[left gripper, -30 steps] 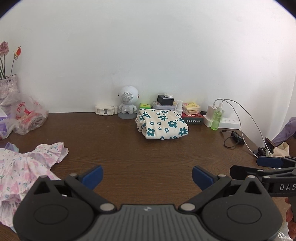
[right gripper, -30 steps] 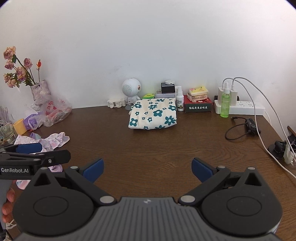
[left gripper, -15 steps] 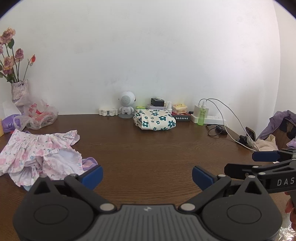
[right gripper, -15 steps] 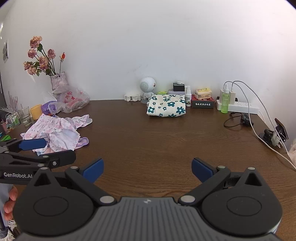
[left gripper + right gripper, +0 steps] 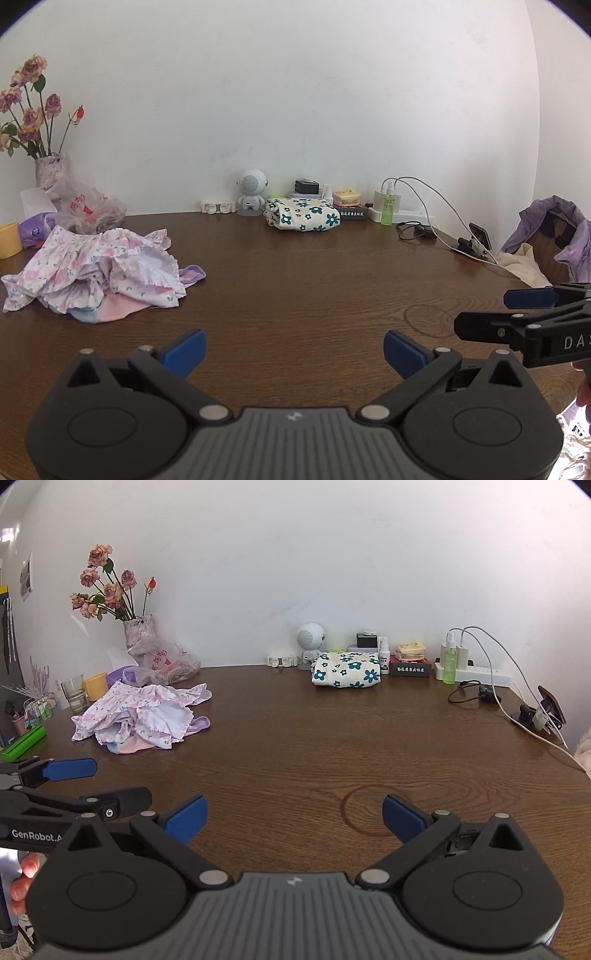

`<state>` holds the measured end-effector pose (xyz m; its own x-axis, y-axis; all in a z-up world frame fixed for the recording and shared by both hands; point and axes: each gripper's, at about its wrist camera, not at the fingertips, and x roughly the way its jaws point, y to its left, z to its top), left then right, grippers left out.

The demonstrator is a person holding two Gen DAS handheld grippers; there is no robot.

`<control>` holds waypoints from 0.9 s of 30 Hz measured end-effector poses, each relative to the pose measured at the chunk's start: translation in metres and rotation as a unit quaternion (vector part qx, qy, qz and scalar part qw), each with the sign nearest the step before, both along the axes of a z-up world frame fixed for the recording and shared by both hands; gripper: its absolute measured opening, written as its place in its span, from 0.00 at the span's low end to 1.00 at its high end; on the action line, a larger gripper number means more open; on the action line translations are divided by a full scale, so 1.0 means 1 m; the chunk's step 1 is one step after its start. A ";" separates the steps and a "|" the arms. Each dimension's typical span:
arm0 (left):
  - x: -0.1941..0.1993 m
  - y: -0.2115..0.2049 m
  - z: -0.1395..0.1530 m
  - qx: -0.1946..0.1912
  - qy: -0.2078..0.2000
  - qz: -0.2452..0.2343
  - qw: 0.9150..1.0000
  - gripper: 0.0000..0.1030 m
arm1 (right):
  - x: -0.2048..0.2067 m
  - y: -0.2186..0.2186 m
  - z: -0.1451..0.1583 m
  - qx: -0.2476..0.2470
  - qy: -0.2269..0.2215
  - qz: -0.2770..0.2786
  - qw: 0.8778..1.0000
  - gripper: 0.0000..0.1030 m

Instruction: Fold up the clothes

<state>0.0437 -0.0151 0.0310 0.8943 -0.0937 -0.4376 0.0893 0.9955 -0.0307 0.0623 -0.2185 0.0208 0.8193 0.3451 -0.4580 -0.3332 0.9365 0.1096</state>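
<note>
Both grippers have drawn back from the wall. Left wrist view: left gripper (image 5: 291, 349) jaws apart, empty, over the brown wooden table (image 5: 314, 280); crumpled pink floral garment (image 5: 99, 267) at ten o'clock — folded white blue-flowered cloth (image 5: 303, 218) at twelve. Right wrist view: right gripper (image 5: 294, 818) spread, holding nothing; garment (image 5: 142, 714) at ten o'clock.

Grippers: two, left gripper (image 5: 291, 350), right gripper (image 5: 293, 818)
Folded floral garment (image 5: 346, 670): one
Crumpled clothes pile (image 5: 142, 716): one
Vase of flowers (image 5: 138, 635): one
Green bottle (image 5: 449, 662): one
</note>
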 end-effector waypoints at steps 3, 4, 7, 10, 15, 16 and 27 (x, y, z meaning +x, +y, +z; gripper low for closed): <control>-0.010 0.002 -0.006 -0.007 0.003 0.010 1.000 1.00 | -0.009 -0.001 -0.007 0.007 0.005 -0.005 1.000 1.00; -0.012 0.002 -0.008 -0.011 0.006 0.009 1.000 1.00 | -0.011 -0.001 -0.010 0.007 0.008 -0.008 1.000 1.00; -0.018 0.003 -0.016 -0.021 0.018 0.009 1.000 1.00 | -0.018 -0.003 -0.020 0.011 0.016 -0.018 1.000 1.00; -0.025 0.000 -0.022 -0.018 0.019 0.011 1.000 1.00 | -0.025 -0.005 -0.030 0.021 0.027 -0.027 0.999 1.00; -0.035 -0.004 -0.028 -0.003 0.013 0.023 1.000 1.00 | -0.038 -0.002 -0.042 0.025 0.033 -0.035 0.999 1.00; -0.037 -0.004 -0.028 -0.004 0.012 0.026 1.000 1.00 | -0.040 -0.001 -0.043 0.023 0.033 -0.036 0.999 1.00; -0.051 -0.001 -0.030 -0.020 0.006 0.062 0.998 1.00 | -0.052 0.007 -0.056 0.010 0.050 -0.038 0.998 1.00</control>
